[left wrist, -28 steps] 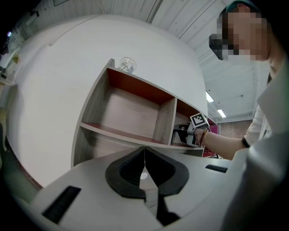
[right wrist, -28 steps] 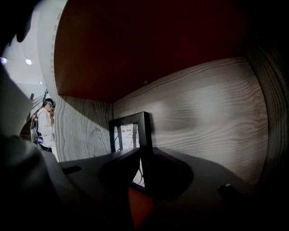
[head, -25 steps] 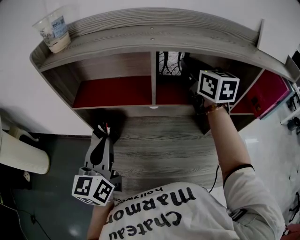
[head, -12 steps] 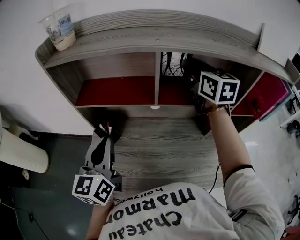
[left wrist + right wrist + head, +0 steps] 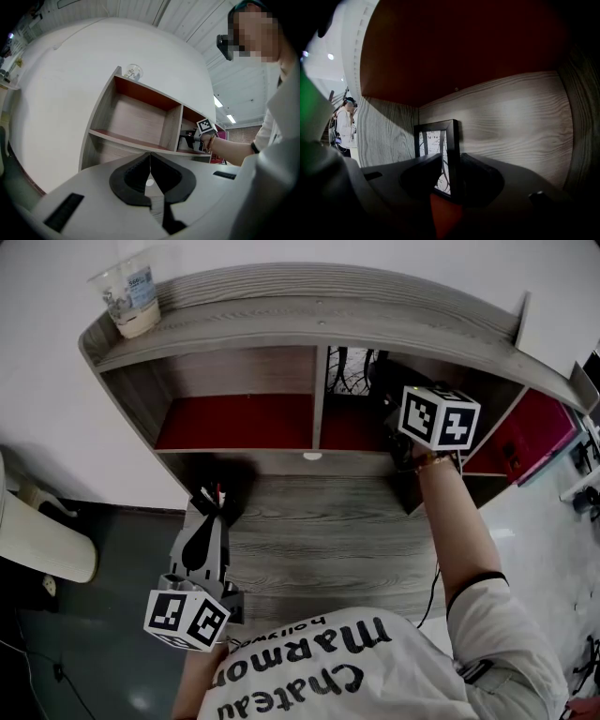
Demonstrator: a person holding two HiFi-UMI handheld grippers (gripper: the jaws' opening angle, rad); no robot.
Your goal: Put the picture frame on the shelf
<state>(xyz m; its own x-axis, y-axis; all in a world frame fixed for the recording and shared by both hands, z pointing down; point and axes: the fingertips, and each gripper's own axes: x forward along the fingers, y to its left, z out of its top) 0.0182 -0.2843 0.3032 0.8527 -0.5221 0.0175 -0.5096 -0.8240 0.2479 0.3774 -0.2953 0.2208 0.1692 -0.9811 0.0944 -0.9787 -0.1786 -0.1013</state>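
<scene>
Right arm stretched toward 1 o'clock; right gripper (image 5: 451, 165) is inside the shelf (image 5: 281, 320) bay right of the divider. Its jaws are clamped on the frame (image 5: 439, 140), upright, near the back wall. Left gripper (image 5: 150, 161) is low at 7 o'clock, jaws together, open room around.

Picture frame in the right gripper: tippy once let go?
Likely tippy: the picture frame is thin and held upright in the shelf compartment. Probably rigid: the right gripper clamps its edge with no visible bend. The front may be glass; I cannot tell.
</scene>
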